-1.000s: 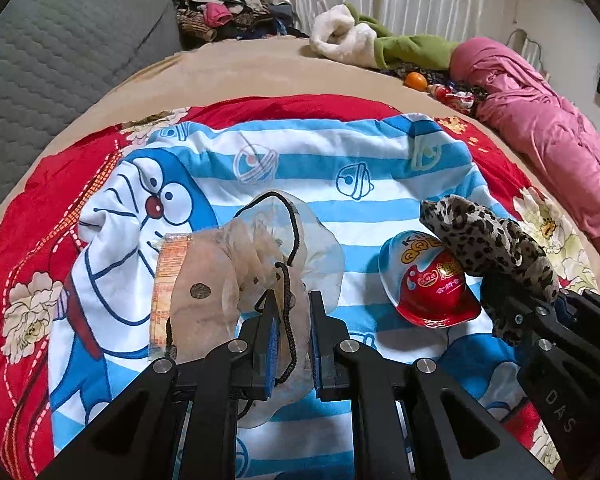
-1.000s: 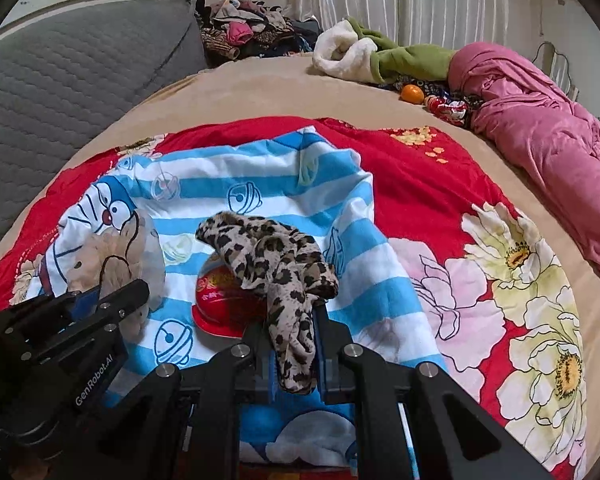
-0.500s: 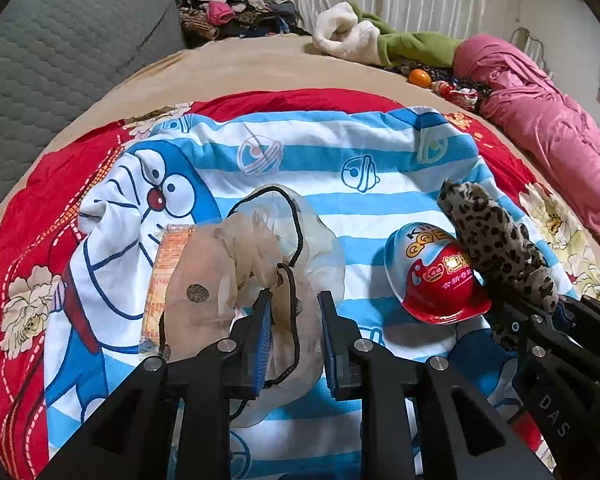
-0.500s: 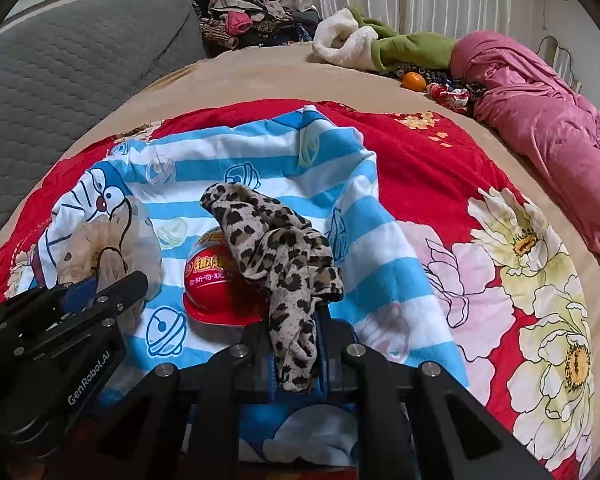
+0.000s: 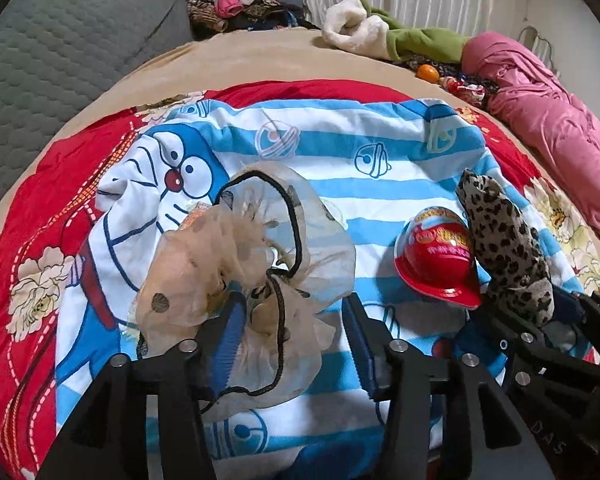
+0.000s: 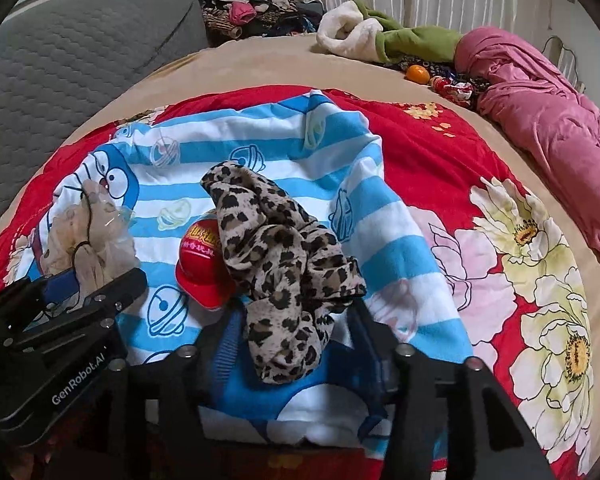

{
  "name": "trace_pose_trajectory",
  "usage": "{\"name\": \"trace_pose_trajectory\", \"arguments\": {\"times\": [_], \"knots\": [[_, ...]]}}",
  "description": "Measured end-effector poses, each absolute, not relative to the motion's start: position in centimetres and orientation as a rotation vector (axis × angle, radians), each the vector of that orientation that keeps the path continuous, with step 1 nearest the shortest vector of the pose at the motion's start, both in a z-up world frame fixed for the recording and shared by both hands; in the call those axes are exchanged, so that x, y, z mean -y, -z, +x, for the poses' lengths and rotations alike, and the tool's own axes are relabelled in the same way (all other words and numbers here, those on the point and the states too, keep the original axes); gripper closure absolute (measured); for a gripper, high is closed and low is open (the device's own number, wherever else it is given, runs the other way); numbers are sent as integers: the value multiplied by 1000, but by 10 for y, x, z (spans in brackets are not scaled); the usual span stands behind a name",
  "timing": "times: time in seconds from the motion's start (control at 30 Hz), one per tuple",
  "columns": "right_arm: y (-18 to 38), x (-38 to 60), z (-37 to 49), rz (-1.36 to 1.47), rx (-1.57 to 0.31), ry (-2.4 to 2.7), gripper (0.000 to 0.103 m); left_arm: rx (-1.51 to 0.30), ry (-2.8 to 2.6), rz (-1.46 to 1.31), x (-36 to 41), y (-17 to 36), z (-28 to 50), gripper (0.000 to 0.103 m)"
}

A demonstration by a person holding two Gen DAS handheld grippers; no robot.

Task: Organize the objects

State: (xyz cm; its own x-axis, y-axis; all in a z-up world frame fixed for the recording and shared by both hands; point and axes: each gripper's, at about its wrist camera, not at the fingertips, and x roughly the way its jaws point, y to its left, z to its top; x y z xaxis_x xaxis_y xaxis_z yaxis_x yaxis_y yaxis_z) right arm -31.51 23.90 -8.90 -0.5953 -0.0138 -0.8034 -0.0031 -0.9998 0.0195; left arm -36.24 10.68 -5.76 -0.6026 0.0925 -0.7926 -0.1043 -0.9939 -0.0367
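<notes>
While both tools hang low over the bed, nothing is grasped. Biggest thing: red floral quilt (image 6: 480, 168) across the tan bedspread (image 5: 260, 60), grey quilted cushion (image 5: 60, 52) on the far left, pink bundled blanket (image 6: 560, 128) on the far right. On the quilt lies a blue-and-white striped cartoon-cat cloth (image 5: 340, 148), which carries all the small items. Left gripper (image 5: 294, 322): jaws spread wide, released, with the sheer beige organza scrunchie edged in black cord (image 5: 252, 264) lying loose between and ahead of them on the cloth; whether a finger touches it I cannot tell. Right gripper (image 6: 296, 332): also spread apart, released, the leopard-print fabric scrunchie (image 6: 284, 272) draped loose between its fingers, resting on the cloth. Red plastic egg-shaped toy capsule (image 6: 204, 268) sits between the two scrunchies, just beside the leopard one, apparently touching it. Small orange fruit (image 6: 418, 73) far back, not involved.

Step, judged: set-down of both hair ties side by side on the cloth looks finished. Next move calls for lifting both tools straight back without snagging the black cord or the leopard fabric, then picking the next item, possibly the capsule.
</notes>
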Motion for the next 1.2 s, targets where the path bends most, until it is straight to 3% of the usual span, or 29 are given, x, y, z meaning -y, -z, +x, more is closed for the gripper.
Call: {"name": "trace_pose_trajectory", "arguments": {"times": [0.1,0.23,0.77,0.93,1.0,1.2], "knots": [[87,-237,-312,1403,1,2811,37,-7,-2701,-1348,-106,56,-360,39],[84,-239,-310,1406,8,2819,35,-15,-2700,-1360,-103,53,-356,29],[67,-247,-289,1372,55,2828,18,39,-2680,-1379,-84,34,-330,16],[60,-247,-280,1358,61,2827,11,59,-2710,-1375,-76,29,-317,1],[56,-248,-275,1350,64,2829,6,86,-2710,-1367,-70,26,-313,1],[46,-244,-264,1326,31,2829,4,88,-2736,-1330,-61,16,-299,1]]}}
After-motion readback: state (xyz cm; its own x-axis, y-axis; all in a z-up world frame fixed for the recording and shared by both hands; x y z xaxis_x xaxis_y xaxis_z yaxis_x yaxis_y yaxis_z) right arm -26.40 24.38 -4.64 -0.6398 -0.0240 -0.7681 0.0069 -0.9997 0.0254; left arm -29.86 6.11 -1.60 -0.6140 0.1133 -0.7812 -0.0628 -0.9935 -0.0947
